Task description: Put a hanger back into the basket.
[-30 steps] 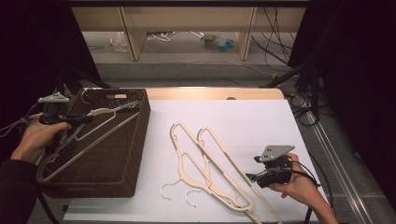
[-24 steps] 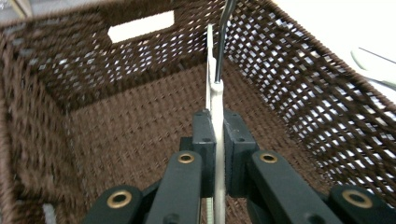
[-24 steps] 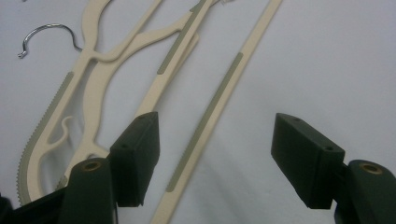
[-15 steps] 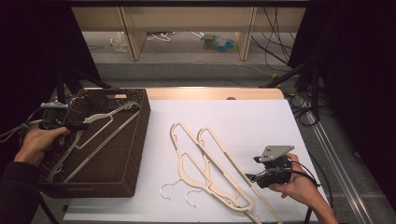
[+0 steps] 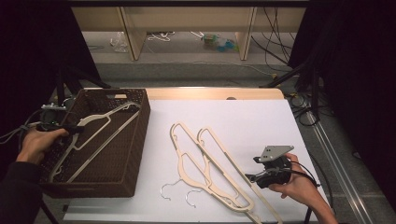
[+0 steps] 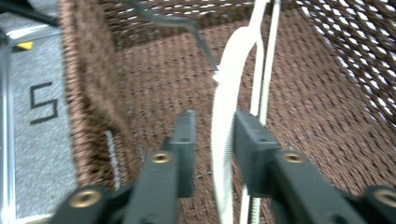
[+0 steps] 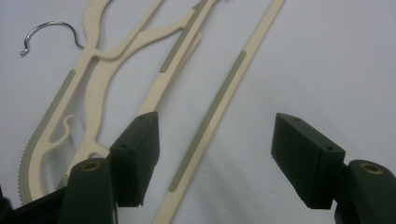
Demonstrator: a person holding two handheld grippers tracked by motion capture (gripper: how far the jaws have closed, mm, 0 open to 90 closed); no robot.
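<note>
Left gripper (image 6: pixel 212 154) inside the brown wicker basket (image 5: pixel 135 140), jaws just parting and loosed from the cream hanger (image 6: pixel 224 140) between them, right gripper (image 7: pixel 215 158) spread wide – unclenched – over the long bar of two cream hangers (image 5: pixel 210 168) on the white table (image 5: pixel 261 121).

table (image 5: pixel 261 116): white top | basket (image 5: pixel 135 140) left | two hangers (image 5: pixel 210 163) centre

- Your left gripper (image 6: pixel 212 154) has just been opening its two black jaws; the cream plastic hanger (image 6: pixel 223 140) stands between them, gaps either side.
- Brown woven wicker basket (image 6: pixel 88 107) fills the frame's centre and right.
- The hanger's grey metal hook (image 6: pixel 187 28) arcs upper centre.
</note>
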